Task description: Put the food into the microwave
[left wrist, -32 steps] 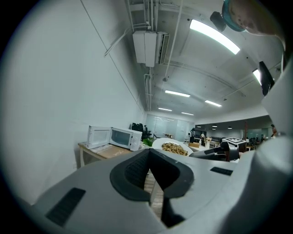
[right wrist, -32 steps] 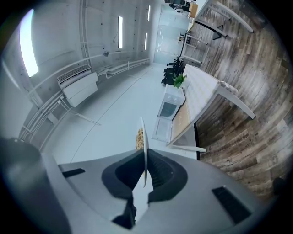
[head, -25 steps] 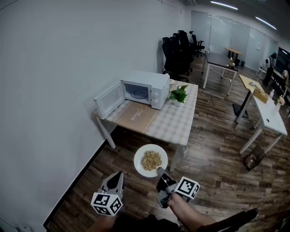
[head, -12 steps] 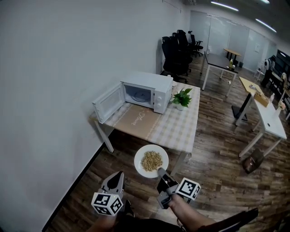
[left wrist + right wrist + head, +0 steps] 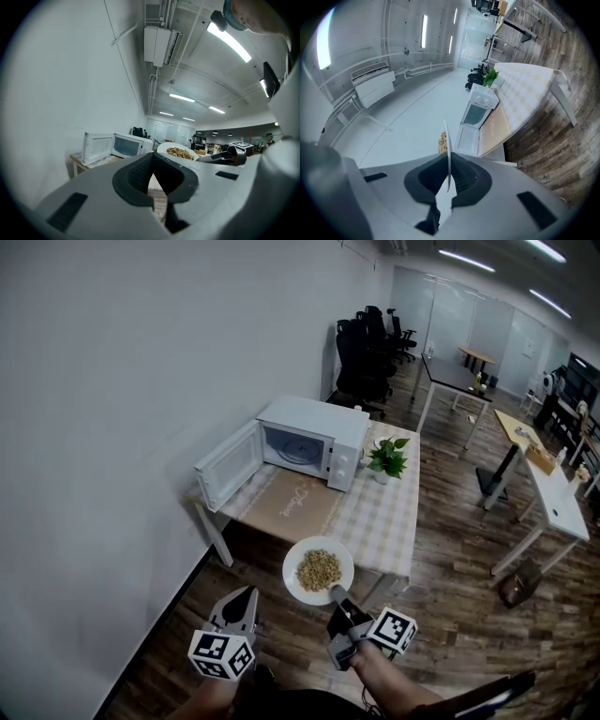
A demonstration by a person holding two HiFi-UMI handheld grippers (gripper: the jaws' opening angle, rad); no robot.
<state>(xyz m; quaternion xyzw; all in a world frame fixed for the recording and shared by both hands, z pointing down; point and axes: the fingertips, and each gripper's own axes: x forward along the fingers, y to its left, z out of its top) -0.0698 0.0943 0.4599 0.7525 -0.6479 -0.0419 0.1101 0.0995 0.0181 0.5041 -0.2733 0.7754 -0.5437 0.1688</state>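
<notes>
A white plate [image 5: 319,570] with a heap of tan food [image 5: 319,569] hangs in the air before the table. My right gripper [image 5: 335,594] is shut on its near rim; in the right gripper view the plate [image 5: 448,154] shows edge-on between the pads, with food [image 5: 442,140] on it. My left gripper [image 5: 247,593] hovers to the left of the plate, shut and holding nothing, its pads meeting at the tips [image 5: 152,155]. The white microwave [image 5: 314,440] stands at the table's far left corner, its door [image 5: 228,465] swung wide open and its cavity empty.
The table [image 5: 380,512] has a checked cloth and a tan mat [image 5: 293,502], with a potted plant [image 5: 388,457] right of the microwave. A white wall runs along the left. Office chairs [image 5: 366,352], desks [image 5: 553,493] and a bag [image 5: 518,587] on the floor lie beyond and to the right.
Both grippers and the plate have been carried forward toward the table. The microwave and the table now appear nearer and lower in the head view.
</notes>
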